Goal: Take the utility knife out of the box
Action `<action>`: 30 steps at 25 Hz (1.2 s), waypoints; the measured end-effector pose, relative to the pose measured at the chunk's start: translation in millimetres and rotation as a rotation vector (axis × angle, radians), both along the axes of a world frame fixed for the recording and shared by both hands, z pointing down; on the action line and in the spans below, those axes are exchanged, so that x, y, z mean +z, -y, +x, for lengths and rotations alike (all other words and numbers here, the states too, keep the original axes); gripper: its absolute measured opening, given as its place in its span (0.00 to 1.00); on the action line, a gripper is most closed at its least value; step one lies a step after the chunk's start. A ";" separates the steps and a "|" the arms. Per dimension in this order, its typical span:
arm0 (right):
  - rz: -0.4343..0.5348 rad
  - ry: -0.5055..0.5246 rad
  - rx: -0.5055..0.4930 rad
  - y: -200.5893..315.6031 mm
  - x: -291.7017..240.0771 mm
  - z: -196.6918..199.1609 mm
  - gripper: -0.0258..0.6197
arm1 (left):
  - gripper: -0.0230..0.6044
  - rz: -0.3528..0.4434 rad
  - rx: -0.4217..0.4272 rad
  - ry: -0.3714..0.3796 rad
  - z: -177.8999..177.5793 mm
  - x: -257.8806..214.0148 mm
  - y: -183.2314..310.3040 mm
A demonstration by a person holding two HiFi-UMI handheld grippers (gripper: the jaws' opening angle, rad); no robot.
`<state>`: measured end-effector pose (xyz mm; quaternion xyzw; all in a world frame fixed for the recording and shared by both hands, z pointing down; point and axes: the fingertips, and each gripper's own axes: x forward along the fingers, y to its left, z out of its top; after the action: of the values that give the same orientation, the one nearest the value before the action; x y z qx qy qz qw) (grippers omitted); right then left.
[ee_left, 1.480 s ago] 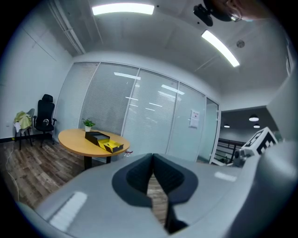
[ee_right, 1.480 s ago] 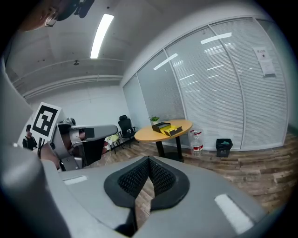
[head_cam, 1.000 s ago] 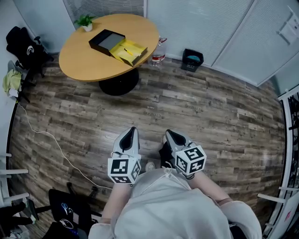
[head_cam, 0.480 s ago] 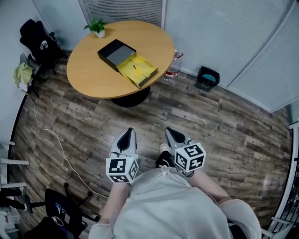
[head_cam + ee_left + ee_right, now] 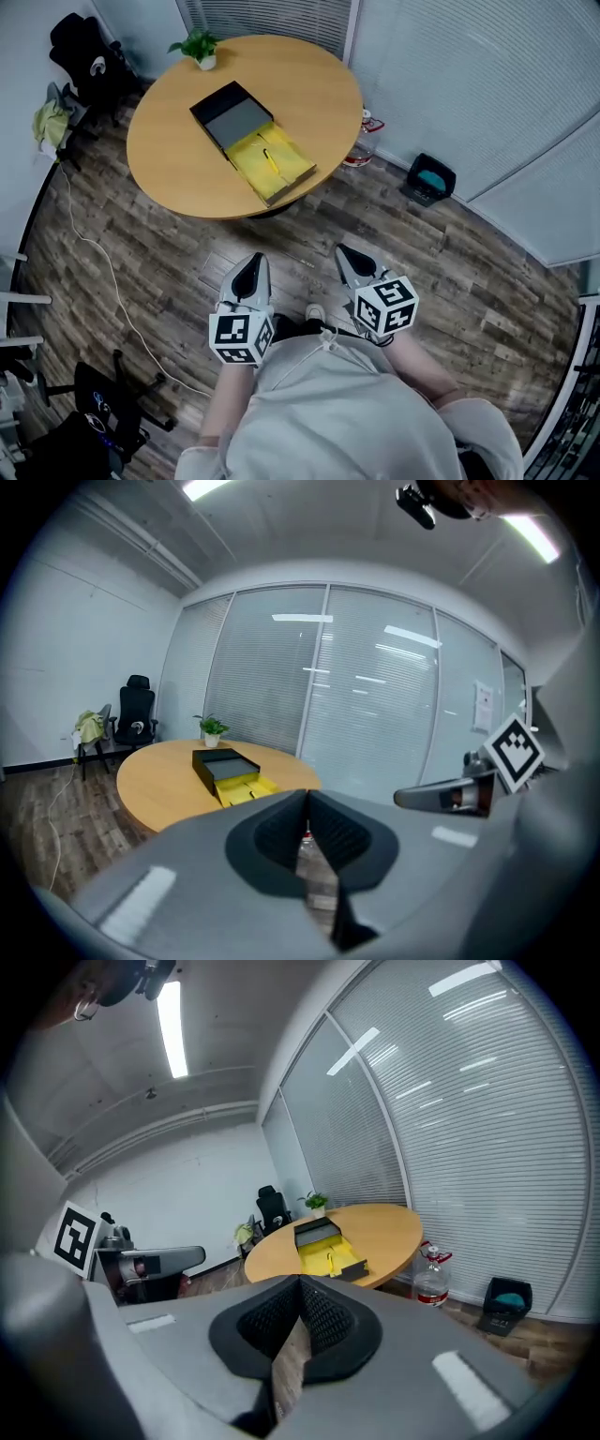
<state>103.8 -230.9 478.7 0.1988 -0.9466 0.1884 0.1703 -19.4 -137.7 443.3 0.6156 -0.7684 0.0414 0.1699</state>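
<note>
Utility knife [image 5: 269, 161] lies in yellow tray of open box [image 5: 230, 117] on round table [image 5: 173, 164], well ahead of our left gripper [image 5: 253, 264] and right gripper [image 5: 344, 255], both clenched, empty. Box sits near table's closest edge; bare floor [image 5: 150, 244] between us and it. Table closer than second ago.

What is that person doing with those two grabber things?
A person holds a left gripper and a right gripper, both with fingers shut and empty. They stand on the wooden floor, short of the round table. On it lies an open box with a yellow tray; the utility knife is inside, untouched.
</note>
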 end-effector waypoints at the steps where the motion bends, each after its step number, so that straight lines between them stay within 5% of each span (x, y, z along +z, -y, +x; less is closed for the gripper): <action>1: -0.009 -0.003 -0.008 8.3 2.6 -7.4 0.04 | 0.05 -0.010 -0.013 -0.007 -7.2 3.5 6.6; 9: -0.022 -0.047 -0.071 64.5 17.6 -82.0 0.04 | 0.05 -0.016 -0.084 -0.049 -80.0 17.6 54.8; 18: -0.030 -0.136 -0.095 120.8 31.8 -191.2 0.04 | 0.05 0.002 -0.051 -0.113 -192.6 29.9 130.4; 30: -0.149 -0.349 -0.206 165.3 112.6 -316.7 0.04 | 0.05 -0.135 -0.017 -0.205 -305.6 100.6 180.2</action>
<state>-212.9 -396.2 591.3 0.1173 -0.9016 0.2019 0.3642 -325.0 -318.0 543.9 0.5972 -0.7477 0.0285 0.2890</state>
